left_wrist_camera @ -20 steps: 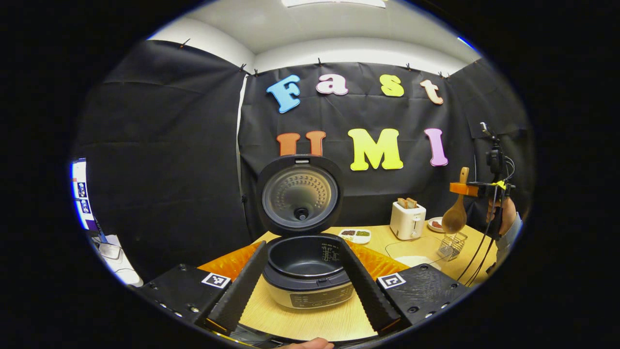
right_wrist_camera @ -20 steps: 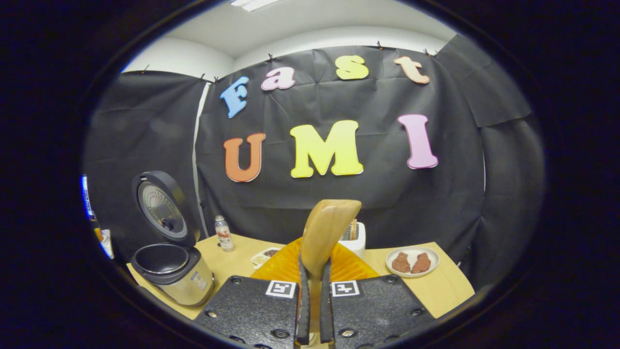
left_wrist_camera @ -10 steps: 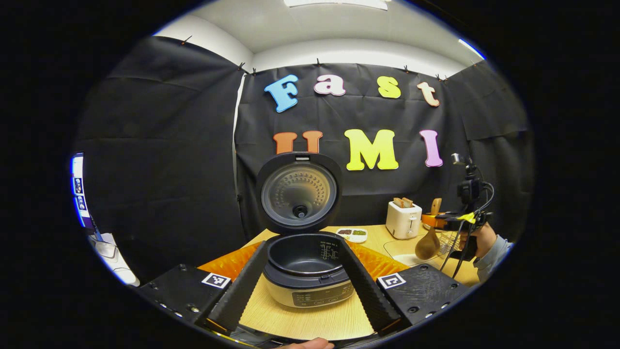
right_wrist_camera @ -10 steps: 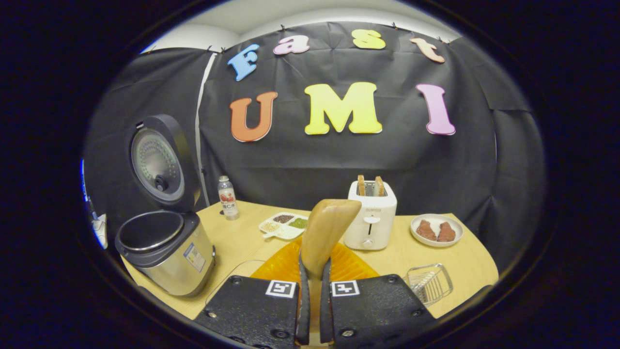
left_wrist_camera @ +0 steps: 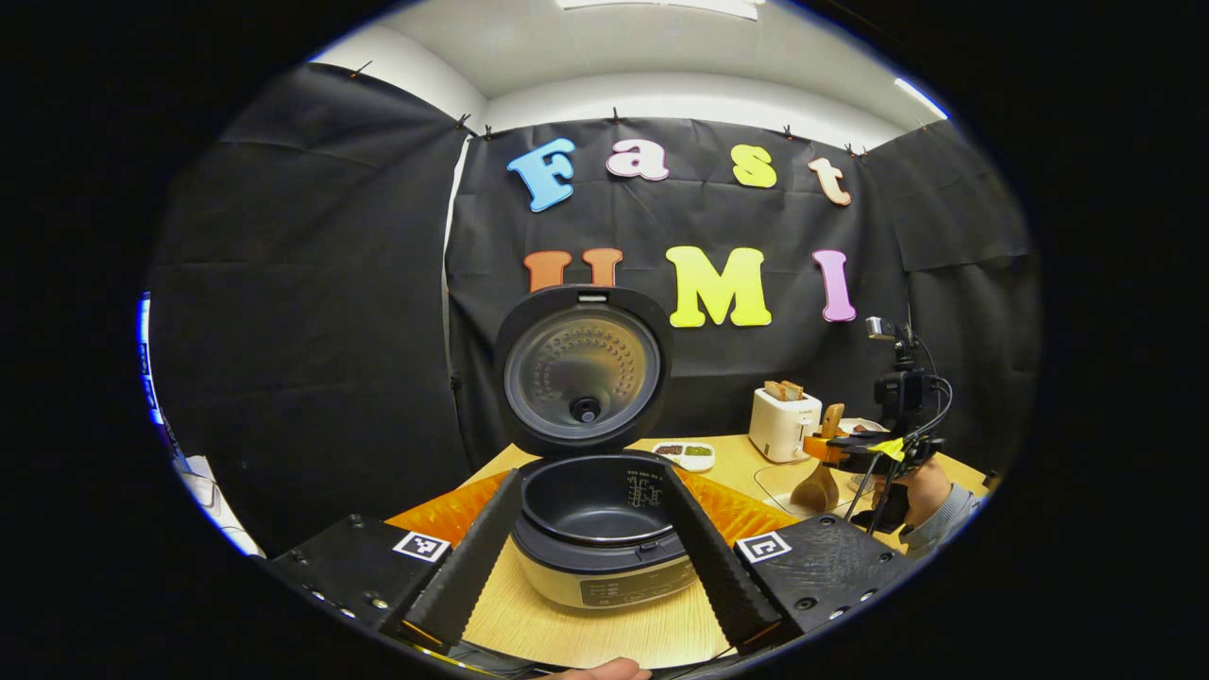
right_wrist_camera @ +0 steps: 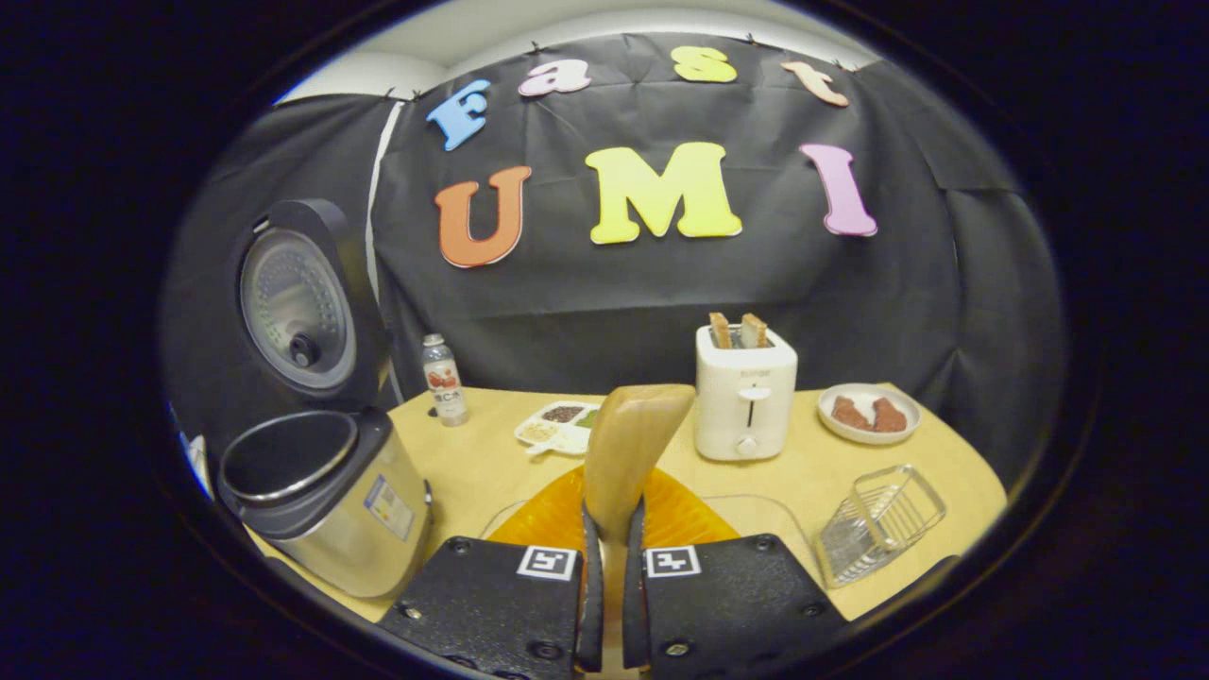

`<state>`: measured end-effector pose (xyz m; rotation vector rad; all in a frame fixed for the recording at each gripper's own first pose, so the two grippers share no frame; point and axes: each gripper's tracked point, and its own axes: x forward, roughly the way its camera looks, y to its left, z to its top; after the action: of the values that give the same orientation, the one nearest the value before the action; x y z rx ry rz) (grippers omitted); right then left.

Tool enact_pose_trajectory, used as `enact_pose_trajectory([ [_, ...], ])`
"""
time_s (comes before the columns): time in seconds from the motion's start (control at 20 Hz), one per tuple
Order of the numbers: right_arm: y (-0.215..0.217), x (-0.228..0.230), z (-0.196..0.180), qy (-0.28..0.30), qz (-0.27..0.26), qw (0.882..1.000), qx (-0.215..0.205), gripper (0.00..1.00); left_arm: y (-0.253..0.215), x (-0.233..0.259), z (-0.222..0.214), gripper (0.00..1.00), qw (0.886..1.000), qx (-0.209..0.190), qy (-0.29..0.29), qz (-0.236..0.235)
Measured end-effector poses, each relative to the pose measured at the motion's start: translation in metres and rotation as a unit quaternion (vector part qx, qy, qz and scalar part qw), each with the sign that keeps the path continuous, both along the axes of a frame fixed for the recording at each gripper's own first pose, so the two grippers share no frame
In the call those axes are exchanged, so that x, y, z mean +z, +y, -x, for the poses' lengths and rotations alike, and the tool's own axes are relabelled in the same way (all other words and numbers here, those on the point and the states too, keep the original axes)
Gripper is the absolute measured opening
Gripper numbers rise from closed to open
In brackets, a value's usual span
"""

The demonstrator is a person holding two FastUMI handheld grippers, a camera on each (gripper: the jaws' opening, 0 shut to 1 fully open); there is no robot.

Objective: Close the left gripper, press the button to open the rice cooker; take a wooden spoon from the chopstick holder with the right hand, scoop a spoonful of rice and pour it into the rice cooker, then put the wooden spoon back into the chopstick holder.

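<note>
Wooden spoon (right_wrist_camera: 631, 451), pale glossy handle, clamped upright, bowl down

Toaster (right_wrist_camera: 745, 392) stands between sectioned dish (right_wrist_camera: 559, 426) and plate (right_wrist_camera: 868, 413) on table (right_wrist_camera: 472, 463)

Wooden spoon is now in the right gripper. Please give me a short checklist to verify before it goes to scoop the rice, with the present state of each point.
1. Right gripper shut on the wooden spoon: ok, both fingers press on its handle.
2. Spoon bowl hangs below the gripper, as the left gripper view shows: ok.
3. Rice cooker lid open, pot reachable: ok.
4. Left gripper out of the spoon's way: ok, open, in front of the cooker.
5. Chopstick holder free for the return: ok, though it leans.
6. Rice to scoop located: cannot tell.
</note>
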<state>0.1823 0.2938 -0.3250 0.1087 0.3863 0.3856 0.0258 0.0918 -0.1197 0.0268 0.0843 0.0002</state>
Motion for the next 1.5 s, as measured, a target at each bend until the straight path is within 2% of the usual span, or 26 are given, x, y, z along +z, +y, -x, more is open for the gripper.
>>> enact_pose_trajectory([
  [0.2,-0.008,-0.006,0.016,0.037,-0.053,0.997,-0.031,0.13,-0.003,-0.003,-0.004,0.95,1.000,-0.005,0.012,0.002],
  [0.3,-0.017,-0.019,0.018,0.063,-0.058,0.995,-0.048,0.13,-0.010,0.001,0.002,0.95,1.000,-0.010,0.010,0.006],
  [0.4,-0.016,-0.036,0.025,0.122,-0.087,0.988,-0.046,0.13,-0.017,0.006,0.005,0.95,1.000,-0.019,0.007,0.017],
  [0.5,-0.024,-0.041,0.019,0.141,-0.090,0.985,-0.049,0.13,-0.030,0.002,0.011,0.95,0.999,-0.025,0.008,0.024],
  [0.65,-0.031,-0.044,0.015,0.172,-0.151,0.972,-0.047,0.13,-0.034,-0.006,0.015,0.95,0.999,-0.019,0.020,0.016],
  [0.75,-0.040,-0.049,0.014,0.194,-0.201,0.959,-0.052,0.11,-0.034,-0.006,0.017,0.95,1.000,-0.012,0.024,0.012],
  [0.8,-0.042,-0.043,0.013,0.196,-0.228,0.952,-0.048,0.07,-0.037,-0.005,0.017,0.95,1.000,-0.011,0.024,0.012],
  [0.85,-0.044,-0.042,0.012,0.204,-0.251,0.945,-0.051,0.09,-0.041,-0.005,0.017,0.95,0.999,-0.014,0.026,0.012],
  [0.95,-0.045,-0.040,0.010,0.217,-0.278,0.934,-0.054,0.08,-0.046,-0.004,0.017,0.95,0.999,-0.018,0.027,0.007],
  [1.15,-0.056,-0.032,0.011,0.219,-0.308,0.924,-0.063,0.08,-0.051,-0.003,0.020,0.95,0.999,-0.021,0.027,-0.001],
  [1.25,-0.066,-0.025,0.013,0.224,-0.349,0.907,-0.070,0.08,-0.051,-0.006,0.021,0.95,0.999,-0.021,0.029,0.001],
  [1.4,-0.087,-0.016,0.013,0.234,-0.427,0.869,-0.095,0.08,-0.045,-0.015,0.022,0.95,0.999,-0.017,0.037,0.002],
  [1.5,-0.093,-0.013,0.018,0.249,-0.449,0.853,-0.095,0.08,-0.040,-0.020,0.026,0.95,0.999,-0.009,0.044,0.002],
])
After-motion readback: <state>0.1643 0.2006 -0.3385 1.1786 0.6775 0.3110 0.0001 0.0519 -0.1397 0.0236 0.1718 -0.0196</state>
